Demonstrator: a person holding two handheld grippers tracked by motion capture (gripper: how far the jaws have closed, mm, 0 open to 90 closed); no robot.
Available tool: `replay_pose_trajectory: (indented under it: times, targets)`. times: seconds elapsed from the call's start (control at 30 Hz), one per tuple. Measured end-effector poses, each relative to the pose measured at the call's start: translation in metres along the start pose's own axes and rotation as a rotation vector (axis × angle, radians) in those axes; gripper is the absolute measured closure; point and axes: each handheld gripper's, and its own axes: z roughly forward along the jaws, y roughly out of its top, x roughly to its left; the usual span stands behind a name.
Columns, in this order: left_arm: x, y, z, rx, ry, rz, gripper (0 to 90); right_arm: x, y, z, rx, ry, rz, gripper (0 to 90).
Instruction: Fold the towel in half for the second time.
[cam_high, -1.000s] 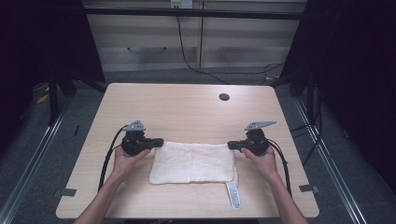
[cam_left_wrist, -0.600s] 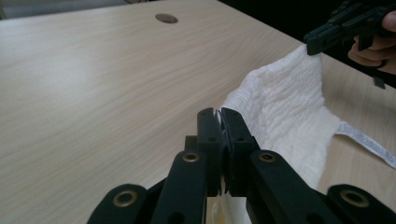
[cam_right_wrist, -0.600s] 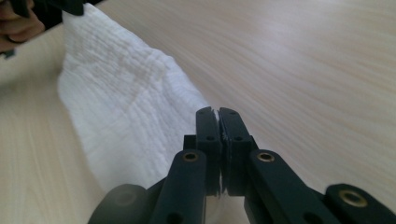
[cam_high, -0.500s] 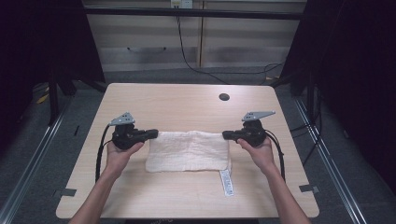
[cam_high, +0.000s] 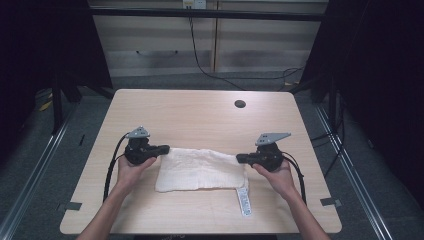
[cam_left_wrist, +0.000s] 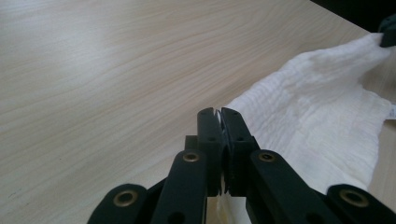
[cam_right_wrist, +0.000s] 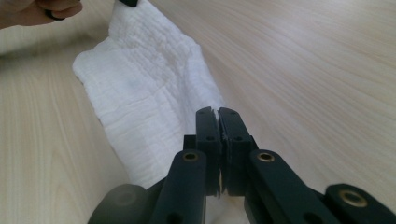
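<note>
The white cloth (cam_high: 200, 169) lies near the front middle of the wooden table (cam_high: 200, 115), stretched between the two grippers with its far edge lifted and its near part hanging to the tabletop, and since a second ago it has been drawn up and away from the person, so that it looks narrower than the flat rectangle it was. The left gripper (cam_high: 161, 148) pinches the cloth's far left corner with its jaws pressed together on the fabric, and the right gripper (cam_high: 242, 159) pinches the far right corner the same way. A white label strip (cam_high: 243, 201) hangs from the cloth's near right corner onto the table, now farther from the front edge than before.
</note>
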Motion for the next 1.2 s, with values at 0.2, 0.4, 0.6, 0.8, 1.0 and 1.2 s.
replay_pose_trajectory:
  times: [0.2,0.4,0.6,0.8,1.0,1.2]
  targets:
    - [0.0,-0.001,0.001,-0.001,0.004,-0.001,87.7,0.012,-0.013,-0.003,0.025,0.028,-0.018,87.5]
    - [-0.003,-0.001,0.001,-0.005,0.001,0.002,87.7,0.019,-0.028,0.002,0.07,0.062,-0.014,87.5]
    - [-0.006,-0.001,0.004,-0.001,-0.006,0.014,87.7,0.025,-0.04,0.011,0.129,0.078,-0.016,87.5]
    - [-0.009,0.003,0.004,-0.022,-0.024,0.001,87.7,0.021,-0.044,0.026,0.18,0.075,-0.003,87.9]
    - [-0.013,0.012,0.003,-0.063,-0.03,0.014,87.6,0.01,-0.035,0.031,0.199,-0.01,0.012,88.3]
    - [-0.029,0.021,-0.007,-0.099,-0.058,0.067,87.6,-0.009,-0.029,0.033,0.208,-0.054,0.037,88.3]
